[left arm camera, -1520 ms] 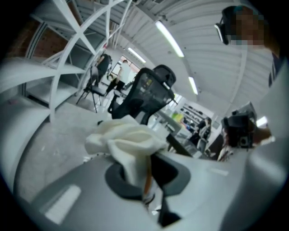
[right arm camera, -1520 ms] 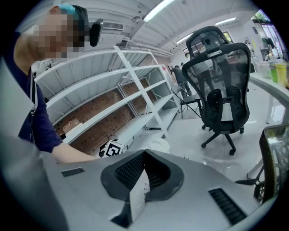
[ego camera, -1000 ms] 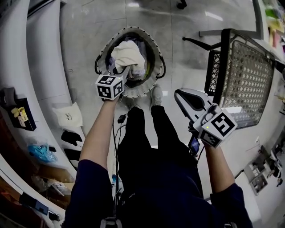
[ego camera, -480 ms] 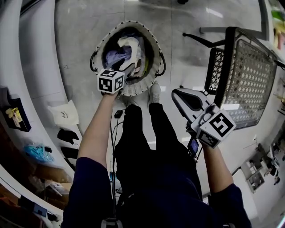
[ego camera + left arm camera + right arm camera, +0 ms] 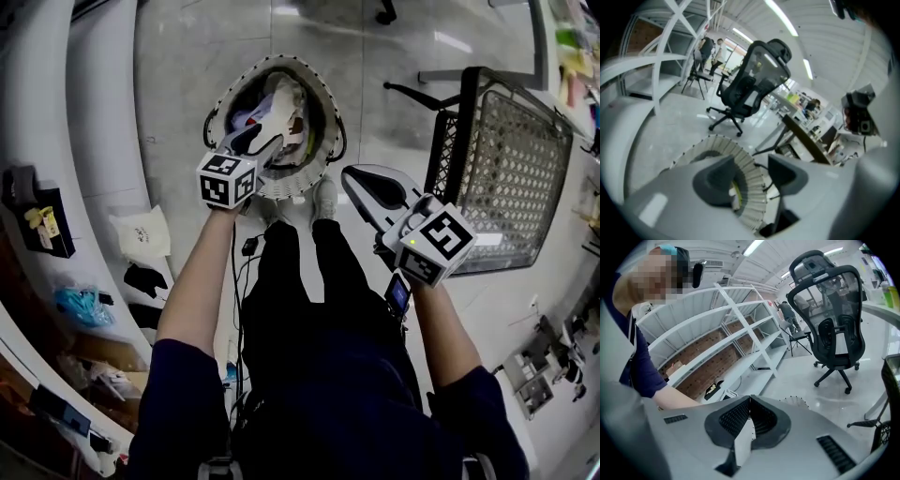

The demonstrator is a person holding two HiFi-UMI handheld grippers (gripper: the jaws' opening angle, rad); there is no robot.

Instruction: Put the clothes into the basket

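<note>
A round white basket (image 5: 322, 105) with a dotted rim stands on the grey floor just ahead of the person's feet. Clothes (image 5: 281, 105) in white and pale colours lie piled inside it. My left gripper (image 5: 260, 141) hovers over the basket's near rim with its jaws wide open and nothing between them. The left gripper view shows the ribbed basket wall (image 5: 717, 143) below the open left gripper (image 5: 752, 176). My right gripper (image 5: 356, 180) hangs to the right of the basket, shut and holding nothing. In the right gripper view its pads meet (image 5: 750, 399), and the basket rim (image 5: 798, 401) peeks out beyond them.
A black mesh cart (image 5: 511, 164) stands at the right. White shelving (image 5: 89, 112) curves along the left, with a white bag (image 5: 142, 236) and dark items on the floor beside it. A black office chair (image 5: 757, 79) stands beyond the basket. The person's shoes (image 5: 325, 199) touch the basket.
The left gripper held a white garment over the basket, let it drop in and opened, then rose slightly. The right gripper drifted left toward the basket.
</note>
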